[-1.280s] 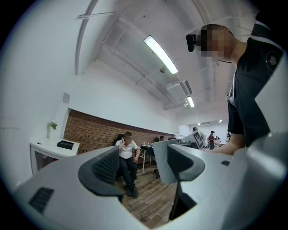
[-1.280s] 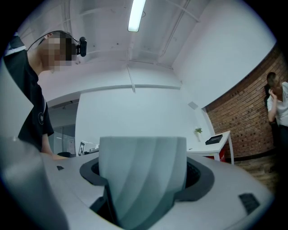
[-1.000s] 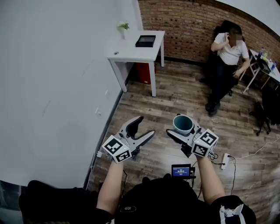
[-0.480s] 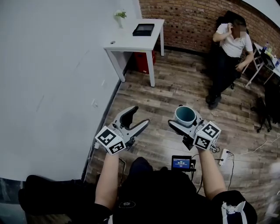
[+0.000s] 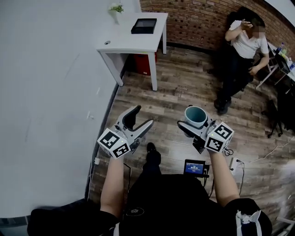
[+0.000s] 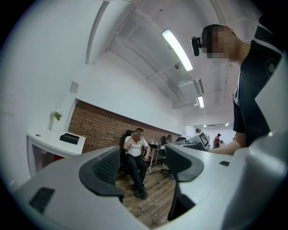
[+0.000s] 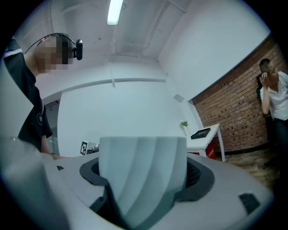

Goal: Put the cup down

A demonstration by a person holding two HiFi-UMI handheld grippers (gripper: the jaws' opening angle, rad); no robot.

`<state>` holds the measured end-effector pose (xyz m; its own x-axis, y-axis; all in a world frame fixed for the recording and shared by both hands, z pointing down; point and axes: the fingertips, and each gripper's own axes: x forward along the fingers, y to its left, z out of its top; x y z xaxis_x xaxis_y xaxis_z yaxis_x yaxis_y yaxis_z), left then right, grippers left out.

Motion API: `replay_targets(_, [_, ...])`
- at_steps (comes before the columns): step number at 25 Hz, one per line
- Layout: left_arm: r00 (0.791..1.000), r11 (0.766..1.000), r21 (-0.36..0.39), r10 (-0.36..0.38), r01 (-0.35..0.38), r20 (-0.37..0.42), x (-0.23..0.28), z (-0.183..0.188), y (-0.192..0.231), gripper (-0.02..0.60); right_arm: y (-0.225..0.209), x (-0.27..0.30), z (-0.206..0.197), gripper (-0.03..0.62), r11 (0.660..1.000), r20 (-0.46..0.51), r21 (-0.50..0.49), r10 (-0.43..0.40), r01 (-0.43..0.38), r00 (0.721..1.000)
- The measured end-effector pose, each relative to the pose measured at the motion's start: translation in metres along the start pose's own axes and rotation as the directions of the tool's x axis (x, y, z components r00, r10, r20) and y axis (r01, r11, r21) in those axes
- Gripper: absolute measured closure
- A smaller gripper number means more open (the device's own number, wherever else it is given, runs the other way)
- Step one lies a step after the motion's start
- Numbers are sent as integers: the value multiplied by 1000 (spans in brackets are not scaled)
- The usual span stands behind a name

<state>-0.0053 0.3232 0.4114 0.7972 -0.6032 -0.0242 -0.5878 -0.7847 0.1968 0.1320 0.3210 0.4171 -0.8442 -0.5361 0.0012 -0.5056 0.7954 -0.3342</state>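
A white rectangular table [image 5: 129, 42] stands against the plain white wall [image 5: 46, 92]. On top of it are a flat black box [image 5: 144, 25] and a small green potted plant [image 5: 115, 8], and a red bin [image 5: 144, 63] is tucked beneath. Over by the red brick wall [image 5: 193, 23], a person in a white shirt [image 5: 242, 50] sits with feet on the wood-plank floor [image 5: 184, 97].

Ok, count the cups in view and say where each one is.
1. The cup sits upright between the right gripper's jaws, held above the wood floor. None shows on the white table; others may be hidden out of view.
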Motion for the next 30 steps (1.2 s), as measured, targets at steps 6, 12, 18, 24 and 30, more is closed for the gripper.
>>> replay_targets(6, [998,997,52,-55,54,12,35,45,106,270,-56,101,48,200,999,22,-21,-25,26,999])
replay_targets(12, [998,998,-11,-57,58,29,49,55,193,270,-98,172,50,200,998,11,49,-51,51,999])
replay_targets(18, [998,998,-42,-50,52,30,62,56,238,270,-133,211,54,200,995,5,88,-51,50,999])
replay_targets(24, [999,997,-58,-43,44,11,92,48,272,270,-174,246,57,200,995,-14,98,-8,9,1000])
replay_targets(30, [1000,999,-30,25,-25,11,149,48,339,272,-255,302,69,200,993,-5,114,43,-42,999])
